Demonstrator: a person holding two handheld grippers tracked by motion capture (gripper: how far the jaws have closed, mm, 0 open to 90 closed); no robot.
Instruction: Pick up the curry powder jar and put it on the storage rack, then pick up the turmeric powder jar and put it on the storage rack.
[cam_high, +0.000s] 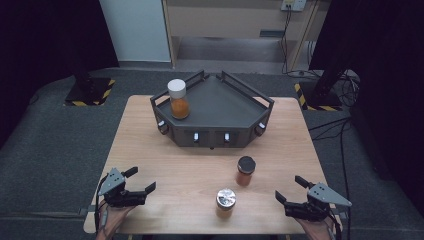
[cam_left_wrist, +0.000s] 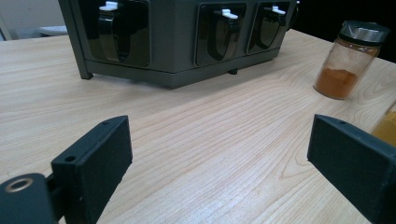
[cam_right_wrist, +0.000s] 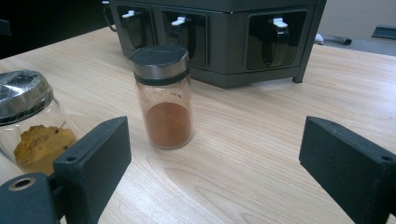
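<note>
Both tongs rest low over the near edge of the counter (cam_high: 150, 150), spread wide and holding nothing. The left tongs (cam_high: 141, 181) sit at the near left corner, the right tongs (cam_high: 290, 189) at the near right.

Between them stand two jars on the bare wood. The silver-lid jar (cam_high: 226, 202) is nearest the edge, about midway between the tongs. The black-lid jar (cam_high: 245, 170) stands just behind it and a little to the right, apart from it, upright, with orange-brown powder in its lower half. In the right gripper view the black-lid jar (cam_right_wrist: 162, 95) stands ahead between the jaws but well clear of them, and the silver-lid jar (cam_right_wrist: 32, 121) is off to the left, partly behind the left jaw.

Farther back, the grey rack (cam_high: 215, 112) sits across the middle of the counter. A white-lid jar (cam_high: 178, 99) with orange contents stands upright on the rack's left corner. Nothing lies between the tongs and the two near jars
</note>
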